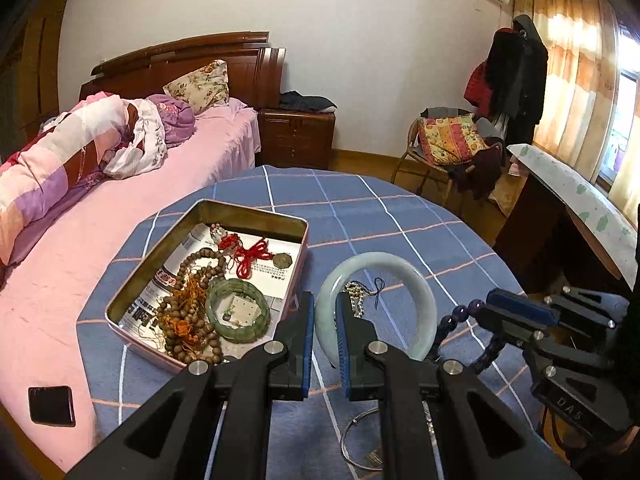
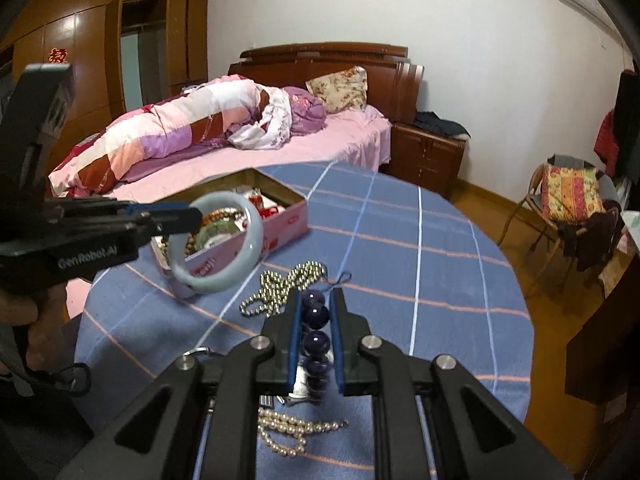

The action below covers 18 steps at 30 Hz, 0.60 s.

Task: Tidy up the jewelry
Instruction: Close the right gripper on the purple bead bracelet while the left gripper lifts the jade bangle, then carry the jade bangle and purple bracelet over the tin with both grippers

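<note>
A pale jade bangle (image 1: 425, 294) hangs upright above the blue checked table, with my left gripper (image 1: 325, 318) shut on its rim. The same bangle (image 2: 256, 236) and left gripper (image 2: 192, 214) show at the left of the right wrist view, just in front of the tin. A string of dark purple beads (image 2: 316, 340) is lifted off the cloth, and my right gripper (image 2: 317, 304) is shut on it. The right gripper (image 1: 488, 306) and its purple beads (image 1: 460, 315) also appear right of the bangle. The open tin box (image 1: 160, 264) holds wooden beads, a green bangle and a red cord.
A silver bead chain (image 2: 276, 284), a pearl necklace (image 2: 288, 428) and a thin metal ring (image 1: 354, 436) lie on the cloth. A pink bed (image 1: 72, 272) with a black phone (image 1: 52, 406) borders the table's left side. A chair (image 2: 568, 200) stands at the right.
</note>
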### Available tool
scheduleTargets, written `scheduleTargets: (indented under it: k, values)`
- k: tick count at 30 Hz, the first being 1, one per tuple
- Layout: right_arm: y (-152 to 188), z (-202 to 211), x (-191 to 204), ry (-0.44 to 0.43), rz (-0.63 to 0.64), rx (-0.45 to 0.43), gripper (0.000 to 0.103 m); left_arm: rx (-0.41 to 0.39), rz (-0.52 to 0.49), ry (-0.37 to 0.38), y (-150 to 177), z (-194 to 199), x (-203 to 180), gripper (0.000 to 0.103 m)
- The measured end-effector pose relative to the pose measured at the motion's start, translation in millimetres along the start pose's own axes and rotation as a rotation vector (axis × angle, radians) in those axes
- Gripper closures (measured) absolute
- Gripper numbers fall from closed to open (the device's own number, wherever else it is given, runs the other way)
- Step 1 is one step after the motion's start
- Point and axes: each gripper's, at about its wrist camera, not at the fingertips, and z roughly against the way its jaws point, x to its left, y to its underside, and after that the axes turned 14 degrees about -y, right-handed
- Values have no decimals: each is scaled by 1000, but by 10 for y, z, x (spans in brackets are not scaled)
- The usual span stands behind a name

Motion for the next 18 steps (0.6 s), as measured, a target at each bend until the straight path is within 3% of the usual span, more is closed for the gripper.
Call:
scheduleTargets:
  k: [6, 18]
  values:
    - [-182, -32, 22, 6, 38, -9, 87, -14, 12, -6, -101, 39, 118, 94]
    - [-621, -132, 242, -35, 142, -45, 87, -54, 45, -91, -321, 78, 539, 94]
